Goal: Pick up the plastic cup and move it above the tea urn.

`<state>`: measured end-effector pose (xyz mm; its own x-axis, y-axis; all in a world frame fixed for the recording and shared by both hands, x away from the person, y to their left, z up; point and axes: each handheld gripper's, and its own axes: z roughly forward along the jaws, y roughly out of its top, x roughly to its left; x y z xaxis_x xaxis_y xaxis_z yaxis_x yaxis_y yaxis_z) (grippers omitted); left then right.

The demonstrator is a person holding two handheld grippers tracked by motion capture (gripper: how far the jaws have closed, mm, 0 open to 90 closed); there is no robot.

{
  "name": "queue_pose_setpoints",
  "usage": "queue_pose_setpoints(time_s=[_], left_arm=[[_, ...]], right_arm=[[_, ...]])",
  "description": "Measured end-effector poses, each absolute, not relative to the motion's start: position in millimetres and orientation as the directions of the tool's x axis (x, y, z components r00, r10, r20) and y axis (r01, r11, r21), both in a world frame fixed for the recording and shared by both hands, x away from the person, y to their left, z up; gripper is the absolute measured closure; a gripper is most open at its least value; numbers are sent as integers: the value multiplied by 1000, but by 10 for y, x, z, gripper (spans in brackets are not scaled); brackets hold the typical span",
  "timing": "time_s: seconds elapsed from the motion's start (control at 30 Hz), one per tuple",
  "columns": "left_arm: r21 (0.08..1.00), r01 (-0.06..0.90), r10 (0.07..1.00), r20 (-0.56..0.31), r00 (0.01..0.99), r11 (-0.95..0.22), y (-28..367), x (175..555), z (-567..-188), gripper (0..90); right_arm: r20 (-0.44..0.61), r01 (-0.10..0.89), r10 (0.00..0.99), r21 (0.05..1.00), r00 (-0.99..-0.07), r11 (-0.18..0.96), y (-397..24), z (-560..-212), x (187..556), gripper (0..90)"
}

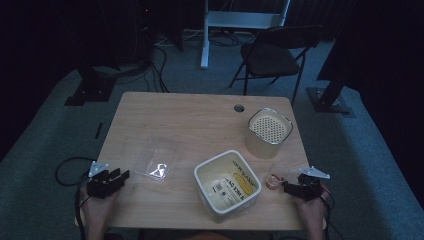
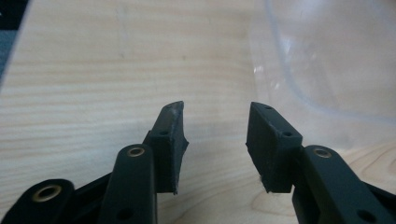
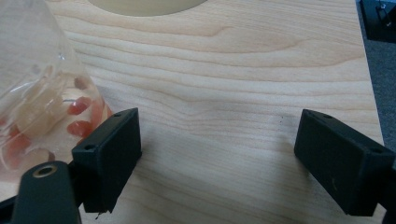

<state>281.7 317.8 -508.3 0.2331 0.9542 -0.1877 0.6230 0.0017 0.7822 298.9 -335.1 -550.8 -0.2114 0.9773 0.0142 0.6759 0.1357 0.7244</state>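
Note:
My left gripper rests at the table's front left corner, open, with nothing between its jaws. Just ahead and to its right lies a clear plastic lid, whose rounded edge shows in the left gripper view. My right gripper is at the front right edge, open wide over bare wood. A small clear cup with reddish pieces in it stands right by its left jaw; I cannot tell whether they touch.
A white square tub with printed packets inside sits front centre. A cream canister with a perforated top stands behind the cup; its base shows in the right gripper view. A cable hole is near the far edge, a folding chair beyond.

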Motion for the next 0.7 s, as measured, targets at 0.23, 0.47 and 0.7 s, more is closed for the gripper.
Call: queue_pose_setpoints(time_s=[0.23,0.47,0.7], left_arm=[[817,577,950,-182,255,1,3105,2864,-4805,567],[796,603,944,-160,288,-49,2890,2941,-4835,562],[759,645,938,-152,312,-92,2735,3018,-4965,576]], right_arm=[[14,676,977,724,-211,136,-3351,-5508,2989,146],[14,676,977,724,-211,136,-3351,-5508,2989,146],[13,676,977,724,-212,137,-3349,-5508,2985,146]])
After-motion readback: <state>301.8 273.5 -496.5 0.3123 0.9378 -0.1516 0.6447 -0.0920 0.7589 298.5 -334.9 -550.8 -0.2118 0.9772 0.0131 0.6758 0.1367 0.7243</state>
